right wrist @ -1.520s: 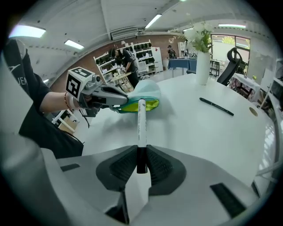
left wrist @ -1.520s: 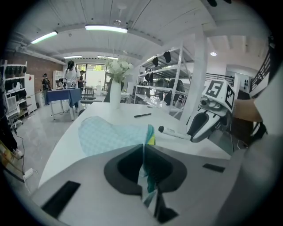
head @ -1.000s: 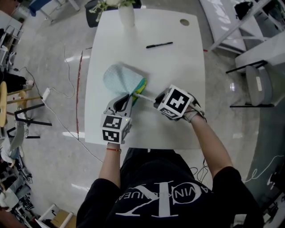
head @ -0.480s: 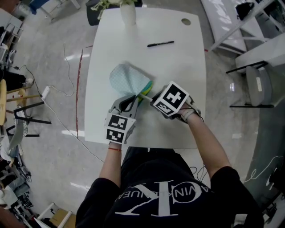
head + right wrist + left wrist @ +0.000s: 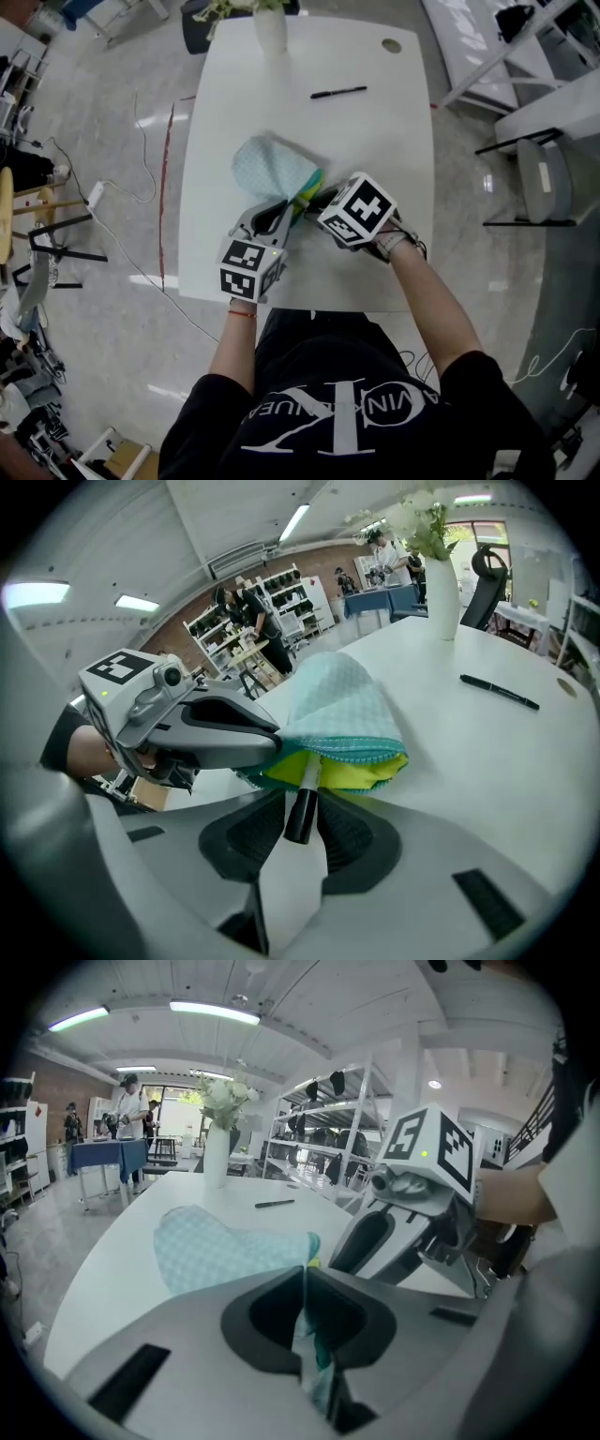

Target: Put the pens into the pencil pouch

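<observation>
My left gripper and right gripper, at the pouch mouth.

Left: jaws together, clamped on the pouch's teal edge, near the table's front edge.
Right: jaws have just been opening and stand apart, a pen loose between them, its tip inside the yellow lining.
Second pen: lying near the far edge.

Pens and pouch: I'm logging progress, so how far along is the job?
Done: no pen seen fully inside. In hand: left gripper shut on the pouch; one pen partly in; the right gripper has just been opening around it. Left: black pen on the table.
</observation>
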A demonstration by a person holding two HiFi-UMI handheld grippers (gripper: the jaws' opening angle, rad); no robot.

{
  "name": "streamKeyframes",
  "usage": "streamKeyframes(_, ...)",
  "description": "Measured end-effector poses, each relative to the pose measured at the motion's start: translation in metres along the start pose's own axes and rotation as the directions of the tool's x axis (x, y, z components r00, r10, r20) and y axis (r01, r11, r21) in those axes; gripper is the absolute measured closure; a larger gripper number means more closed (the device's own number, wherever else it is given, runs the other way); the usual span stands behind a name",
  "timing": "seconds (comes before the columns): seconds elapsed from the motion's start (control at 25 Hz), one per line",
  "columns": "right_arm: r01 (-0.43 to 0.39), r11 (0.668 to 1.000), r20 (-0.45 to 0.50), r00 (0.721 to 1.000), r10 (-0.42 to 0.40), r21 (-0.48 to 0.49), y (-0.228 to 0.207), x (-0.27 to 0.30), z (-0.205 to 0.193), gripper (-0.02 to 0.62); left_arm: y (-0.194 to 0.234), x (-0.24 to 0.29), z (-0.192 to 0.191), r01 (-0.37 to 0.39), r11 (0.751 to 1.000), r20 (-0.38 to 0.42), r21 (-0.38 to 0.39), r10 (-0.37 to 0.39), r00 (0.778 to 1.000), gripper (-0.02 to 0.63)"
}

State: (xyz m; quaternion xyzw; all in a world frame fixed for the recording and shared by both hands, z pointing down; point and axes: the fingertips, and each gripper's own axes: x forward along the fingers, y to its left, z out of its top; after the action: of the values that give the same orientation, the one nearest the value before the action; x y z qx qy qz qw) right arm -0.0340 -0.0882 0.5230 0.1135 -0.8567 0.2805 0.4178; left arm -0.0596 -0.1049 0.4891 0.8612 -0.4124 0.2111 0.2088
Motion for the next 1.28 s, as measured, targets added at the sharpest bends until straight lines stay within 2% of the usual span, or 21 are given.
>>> streamKeyframes(0.12, -0.021, 0.999, 0.047, 0.999, 0.022, -0.025, 0.006, -0.006, -0.003, 0.412, 0.006, -0.002, 0.002, -0.009, 1.000, 0.015, -0.029, 0.010, 1.000, 0.591)
streamKeyframes(0.24, -0.001, 0.997, 0.067, 0.998, 0.006, -0.073, 0.008, -0.013, -0.008, 0.400, 0.010, -0.004, 0.004, -0.012, 0.999, 0.025, -0.042, 0.013, 1.000, 0.591)
streamKeyframes(0.48, 0.077, 0.983, 0.038, 0.997, -0.071, -0.169, 0.004, -0.014, -0.030, 0.462, 0.013, -0.007, 0.005, -0.014, 0.998, 0.032, -0.058, 0.016, 0.999, 0.591)
streamKeyframes(0.72, 0.097, 0.980, 0.038, 0.995, -0.092, -0.173, 0.003, -0.005, -0.030, 0.533, 0.009, -0.008, 0.004, -0.003, 0.998, 0.029, -0.065, 0.005, 1.000, 0.591)
streamKeyframes(1.28, 0.118, 0.978, 0.115, 0.988, -0.099, -0.174, 0.006, 0.000, 0.001, 0.548, -0.013, -0.007, 0.006, 0.097, 0.995, 0.029, -0.005, -0.097, 0.995, 0.591)
